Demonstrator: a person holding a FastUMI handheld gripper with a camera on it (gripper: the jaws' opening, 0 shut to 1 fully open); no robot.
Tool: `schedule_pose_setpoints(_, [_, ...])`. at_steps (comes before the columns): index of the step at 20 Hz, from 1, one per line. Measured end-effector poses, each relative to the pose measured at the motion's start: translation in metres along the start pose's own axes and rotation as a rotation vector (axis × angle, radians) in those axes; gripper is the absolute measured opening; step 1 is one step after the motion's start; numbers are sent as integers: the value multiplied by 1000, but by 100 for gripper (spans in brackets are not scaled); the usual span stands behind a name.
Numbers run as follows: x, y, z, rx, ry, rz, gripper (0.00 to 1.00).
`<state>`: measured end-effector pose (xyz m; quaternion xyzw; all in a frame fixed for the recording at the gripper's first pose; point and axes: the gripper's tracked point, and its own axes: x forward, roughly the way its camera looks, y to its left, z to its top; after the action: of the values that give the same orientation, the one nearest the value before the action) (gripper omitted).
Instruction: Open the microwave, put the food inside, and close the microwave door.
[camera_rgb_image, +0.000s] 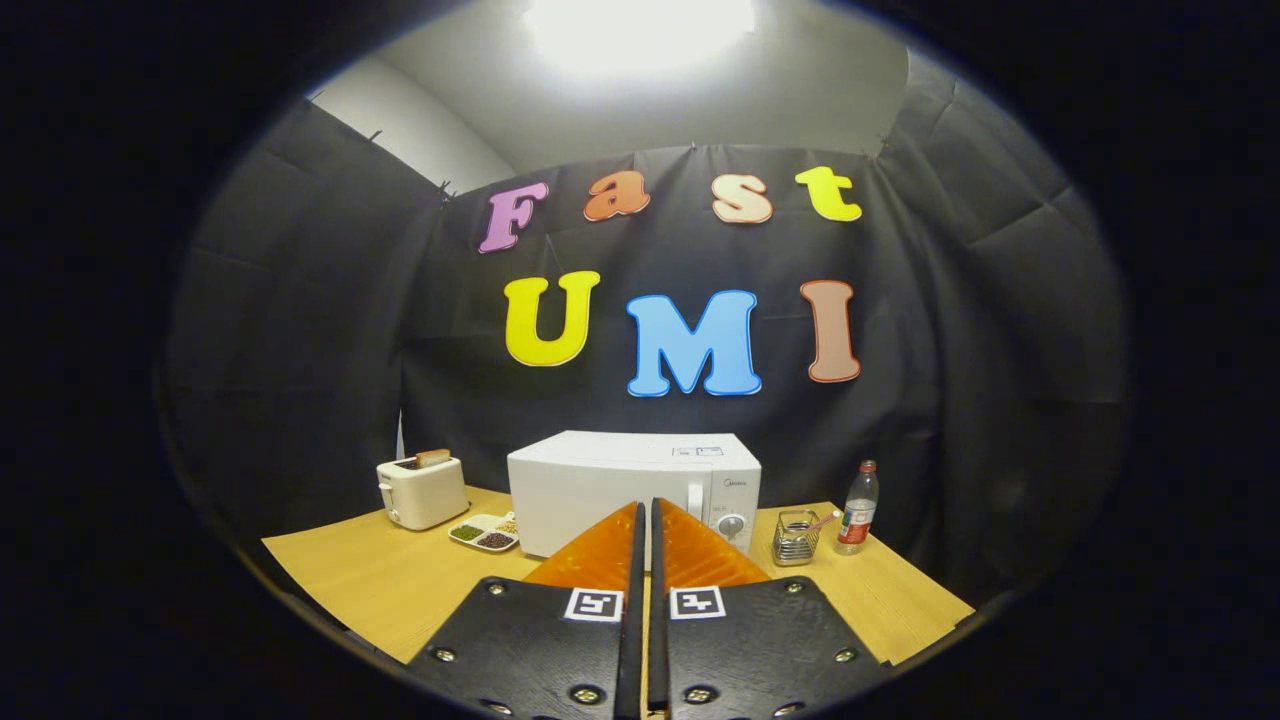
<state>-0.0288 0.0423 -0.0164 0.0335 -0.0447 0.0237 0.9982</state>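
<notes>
A white microwave (625, 485) stands at the back middle of the wooden table (360, 575), its door closed, with a handle and round knobs on its right side. A small white tray of food (484, 532) with several compartments lies just left of the microwave's front corner. My gripper (645, 507) points straight at the microwave door from some distance. Its two orange fingers (600, 550) are pressed together with nothing between them.
A cream toaster (422, 490) with a slice sticking out stands left of the tray. Right of the microwave sit a small wire basket (796, 537) and a plastic bottle with a red cap (858, 508). Black cloth walls close in the table.
</notes>
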Motion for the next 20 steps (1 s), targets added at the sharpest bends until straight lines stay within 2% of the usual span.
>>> schedule_pose_setpoints(3, [-13,-15,2,-42,-28,-31,3])
schedule_pose_setpoints(10, [6,-33,-15,-81,24,-53,3])
schedule_pose_setpoints(11, [4,-33,-14,-73,21,-49,18])
schedule_pose_setpoints(12, [4,-37,-15,-63,21,-50,26])
schedule_pose_setpoints(14, [3,-43,-7,-14,3,-59,32])
schedule_pose_setpoints(15, [3,-46,-4,13,-6,-65,47])
schedule_pose_setpoints(16, [3,-50,-4,34,-10,-72,52])
schedule_pose_setpoints(17, [4,-52,-3,44,-12,-76,68])
schedule_pose_setpoints(19, [8,-54,-7,40,3,-84,81])
schedule_pose_setpoints(20, [11,-55,-10,26,14,-89,83])
